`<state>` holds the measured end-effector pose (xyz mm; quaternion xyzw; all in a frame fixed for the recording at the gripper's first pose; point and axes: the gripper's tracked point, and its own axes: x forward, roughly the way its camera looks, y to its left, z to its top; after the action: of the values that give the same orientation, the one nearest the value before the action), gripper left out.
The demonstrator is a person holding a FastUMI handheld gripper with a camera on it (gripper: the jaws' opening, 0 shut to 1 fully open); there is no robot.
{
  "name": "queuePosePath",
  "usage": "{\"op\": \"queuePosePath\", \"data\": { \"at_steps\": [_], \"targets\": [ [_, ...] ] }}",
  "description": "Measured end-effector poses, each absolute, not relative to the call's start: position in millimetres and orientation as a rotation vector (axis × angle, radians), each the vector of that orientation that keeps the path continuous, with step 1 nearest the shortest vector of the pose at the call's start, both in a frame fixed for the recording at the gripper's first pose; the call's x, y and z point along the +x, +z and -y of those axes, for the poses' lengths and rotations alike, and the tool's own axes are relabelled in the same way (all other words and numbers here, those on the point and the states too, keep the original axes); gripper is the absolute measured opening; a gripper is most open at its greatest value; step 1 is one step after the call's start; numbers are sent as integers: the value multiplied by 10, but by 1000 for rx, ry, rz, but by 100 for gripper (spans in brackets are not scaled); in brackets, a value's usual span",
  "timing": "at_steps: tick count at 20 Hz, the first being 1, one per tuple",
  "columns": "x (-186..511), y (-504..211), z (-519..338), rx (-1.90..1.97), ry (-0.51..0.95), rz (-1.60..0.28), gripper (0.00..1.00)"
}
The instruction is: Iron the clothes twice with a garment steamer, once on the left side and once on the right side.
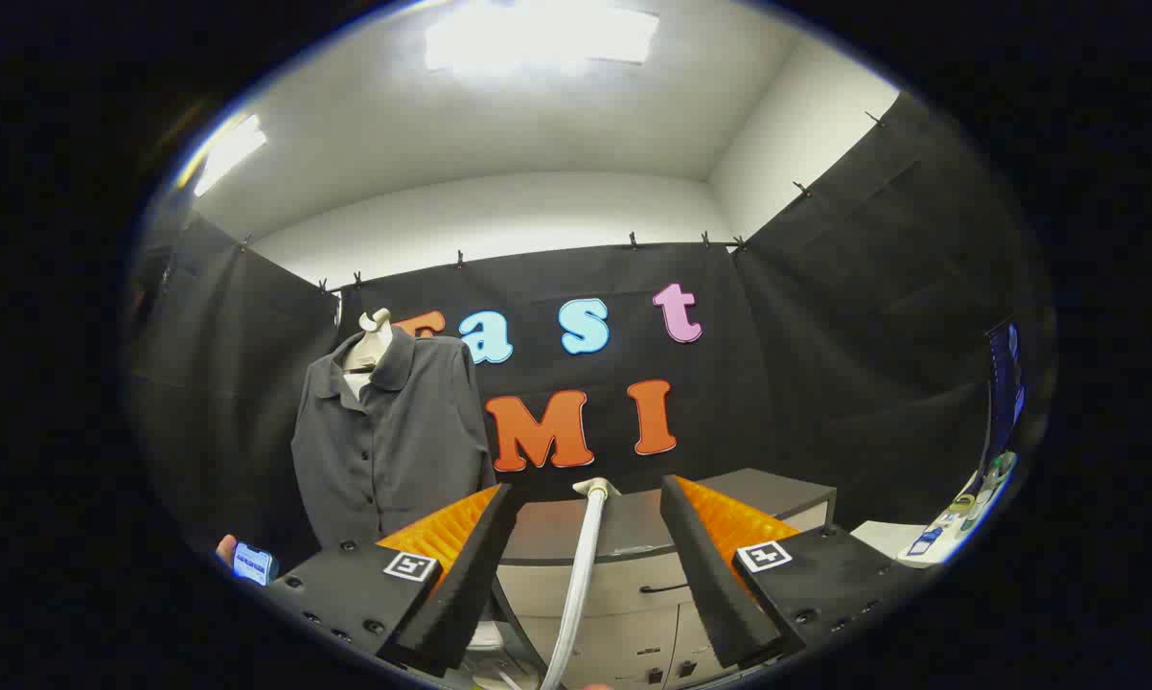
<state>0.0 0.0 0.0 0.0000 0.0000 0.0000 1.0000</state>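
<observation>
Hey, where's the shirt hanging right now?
In the gripper view, the dark shirt hangs on a mannequin form against the black cloth wall, beyond and left of the open gripper, whose jaws straddle the white steamer hose.

A low pale cabinet with a dark grey top, the counter, is seen just beyond the jaws, which are spread apart. A white ribbed hose is draped over its front edge.
</observation>
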Motion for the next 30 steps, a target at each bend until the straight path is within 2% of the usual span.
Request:
{"op": "queuePosePath", "data": {
  "at_steps": [6,30],
  "targets": [
    [5,-87,41,-22,-39,-13,98],
    [83,-135,-160,-38,-13,-23,98]
  ]
}}
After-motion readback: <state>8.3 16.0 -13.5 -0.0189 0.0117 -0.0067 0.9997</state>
